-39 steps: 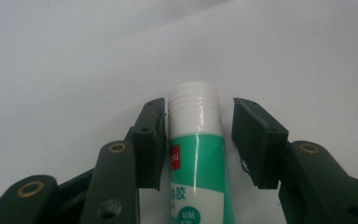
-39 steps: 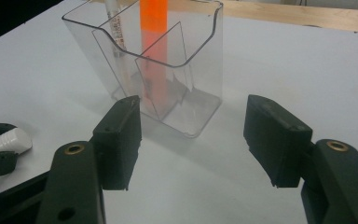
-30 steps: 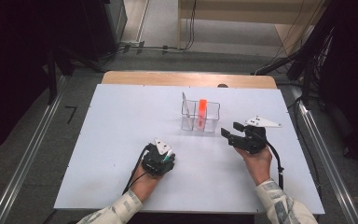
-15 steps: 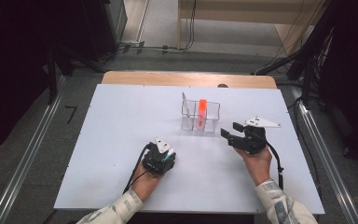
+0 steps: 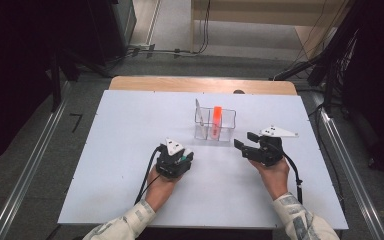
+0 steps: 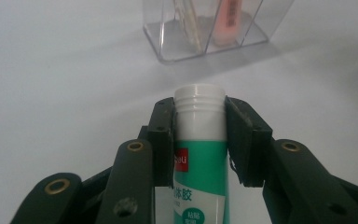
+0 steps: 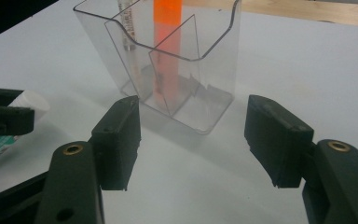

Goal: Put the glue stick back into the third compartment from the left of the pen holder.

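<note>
A glue stick with a white threaded top and a green label stands between the jaws of my left gripper. The jaws have just been closing, and both pads press on its sides. From above, the left gripper rests low on the white table near the middle front. My right gripper is open with nothing between its jaws, and it points at a clear plastic holder. The holder has an orange stick and a thin pale stick standing in it. The right gripper sits just right of the holder.
The white tabletop lies on a wooden table whose far edge shows behind it. Dark floor, metal rails and cables surround the table. The left gripper's jaw and the glue stick's white end show at the left of the right gripper view.
</note>
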Motion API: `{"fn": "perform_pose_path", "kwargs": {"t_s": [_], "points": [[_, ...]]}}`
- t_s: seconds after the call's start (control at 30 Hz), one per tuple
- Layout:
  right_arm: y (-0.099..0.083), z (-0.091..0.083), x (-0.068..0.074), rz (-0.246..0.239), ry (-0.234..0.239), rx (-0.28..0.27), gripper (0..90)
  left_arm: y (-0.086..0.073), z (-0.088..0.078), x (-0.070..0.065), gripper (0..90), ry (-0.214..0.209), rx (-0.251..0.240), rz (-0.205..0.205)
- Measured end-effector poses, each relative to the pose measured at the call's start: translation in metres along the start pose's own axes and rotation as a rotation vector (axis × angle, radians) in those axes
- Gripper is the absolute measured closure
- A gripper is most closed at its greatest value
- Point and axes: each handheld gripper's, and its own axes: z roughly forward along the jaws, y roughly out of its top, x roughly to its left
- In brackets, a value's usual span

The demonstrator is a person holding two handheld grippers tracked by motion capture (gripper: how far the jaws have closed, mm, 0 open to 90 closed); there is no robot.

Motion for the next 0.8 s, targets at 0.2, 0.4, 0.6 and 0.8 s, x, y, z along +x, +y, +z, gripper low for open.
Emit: {"fn": "perform_pose_path", "kwargs": {"t_s": [0.2,0.4,0.6,0.8], "points": [[0.0,0.002,0.004,-0.006,0.017,0.004,33.0,0.014,0.001,-0.002,64.6,-0.003,-0.056,-0.012],[0.0,0.006,0.013,-0.021,0.044,0.017,32.9,0.02,0.006,-0.005,64.9,0.002,-0.076,-0.006],[-0.001,0.011,0.024,-0.038,0.072,0.028,32.9,0.022,0.005,-0.007,65.1,0.004,-0.092,-0.004],[-0.002,0.018,0.037,-0.05,0.105,0.039,32.9,0.028,0.005,-0.009,65.1,0.003,-0.122,-0.015]]}}
